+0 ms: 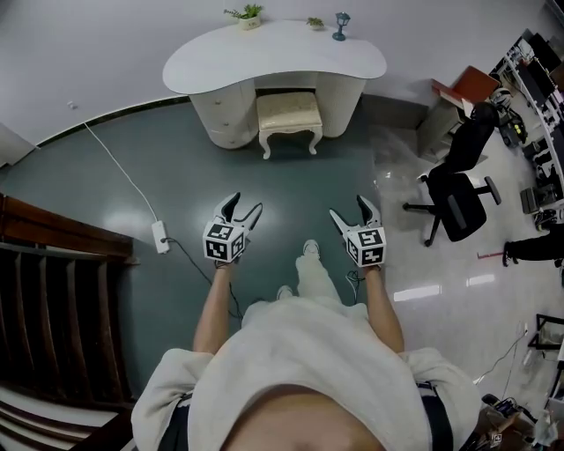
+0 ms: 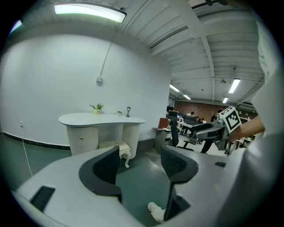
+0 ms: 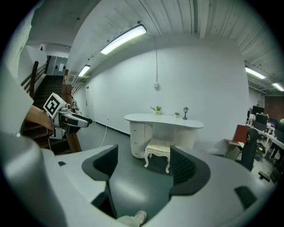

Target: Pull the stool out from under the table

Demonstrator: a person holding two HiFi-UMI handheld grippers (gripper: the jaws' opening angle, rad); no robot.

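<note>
A cream stool (image 1: 288, 117) with curved white legs stands half under a white kidney-shaped table (image 1: 275, 54) at the far wall. The right gripper view shows the stool (image 3: 158, 151) ahead across the floor, and in the left gripper view the stool (image 2: 116, 147) is partly behind a jaw. My left gripper (image 1: 243, 210) and right gripper (image 1: 350, 211) are both open and empty, held side by side in front of the person, well short of the stool.
A black office chair (image 1: 456, 183) stands right of the table. A white power strip (image 1: 160, 236) with its cable lies on the floor at left. A dark wooden staircase (image 1: 53, 299) fills the left side. Small plants and a lamp figure (image 1: 340, 25) sit on the table.
</note>
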